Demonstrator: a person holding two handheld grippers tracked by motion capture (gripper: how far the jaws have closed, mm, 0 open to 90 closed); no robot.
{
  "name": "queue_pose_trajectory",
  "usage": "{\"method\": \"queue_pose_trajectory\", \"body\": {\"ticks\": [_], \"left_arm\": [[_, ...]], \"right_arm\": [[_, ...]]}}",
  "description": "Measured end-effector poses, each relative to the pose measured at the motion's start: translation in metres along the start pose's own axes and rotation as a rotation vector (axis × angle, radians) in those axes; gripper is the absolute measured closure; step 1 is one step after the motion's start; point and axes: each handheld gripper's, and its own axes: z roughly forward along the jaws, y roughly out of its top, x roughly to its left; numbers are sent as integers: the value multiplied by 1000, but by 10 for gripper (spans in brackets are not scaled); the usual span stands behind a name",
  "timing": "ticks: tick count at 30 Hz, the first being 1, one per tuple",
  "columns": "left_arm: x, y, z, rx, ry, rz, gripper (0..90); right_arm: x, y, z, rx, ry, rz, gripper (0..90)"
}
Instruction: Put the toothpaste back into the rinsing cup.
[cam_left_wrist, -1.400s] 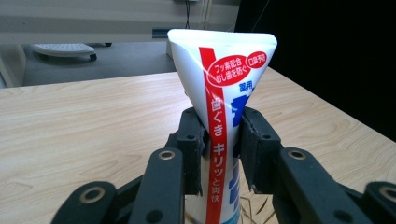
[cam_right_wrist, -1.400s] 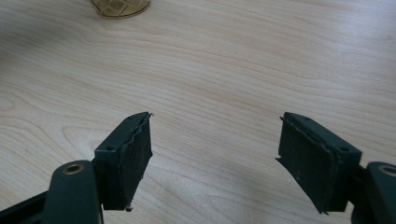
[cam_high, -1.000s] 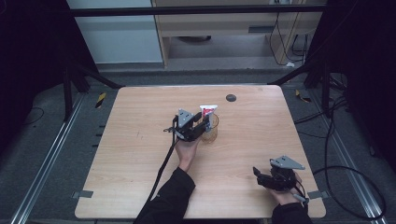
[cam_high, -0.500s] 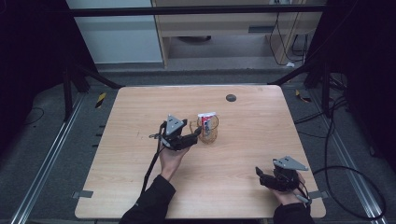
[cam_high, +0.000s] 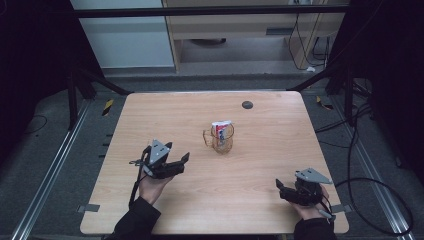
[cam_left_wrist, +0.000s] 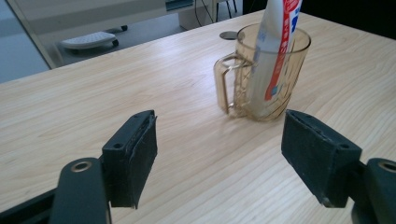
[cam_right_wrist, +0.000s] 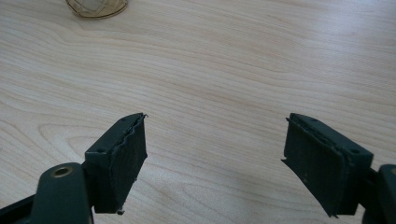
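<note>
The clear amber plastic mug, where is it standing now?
In the high view, the clear amber plastic mug stands near the table's middle, right of the left gripper.

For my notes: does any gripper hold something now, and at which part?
Nothing is held. The left gripper and right gripper are both open and empty, apart from the cup.

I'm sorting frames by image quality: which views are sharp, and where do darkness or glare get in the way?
High view: table evenly lit, surroundings very dark, picture slightly soft. Left gripper view: mug and toothpaste tube fairly sharp, a pale sheen across the wood, near pads a little soft. Right gripper view: wood grain crisp, bright sheen toward the upper right, mug's base cut off by the top edge.
</note>
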Motion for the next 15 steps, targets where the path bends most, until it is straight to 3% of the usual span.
{"method": "queue_pose_trajectory", "body": {"ticks": [3,4,12,15], "left_arm": [[5,-8,-6,16,10,6,255],[9,-14,-10,33,32,17,254],[28,-37,-29,66,44,-37,253],[32,-43,-34,71,61,-37,255]], "right_arm": [[-1,0,0,1,-7,6,199],[-1,0,0,-1,-10,2,197],[-2,-1,-1,-1,-14,15,191],[-2,-1,-2,-3,-12,13,189]]}}
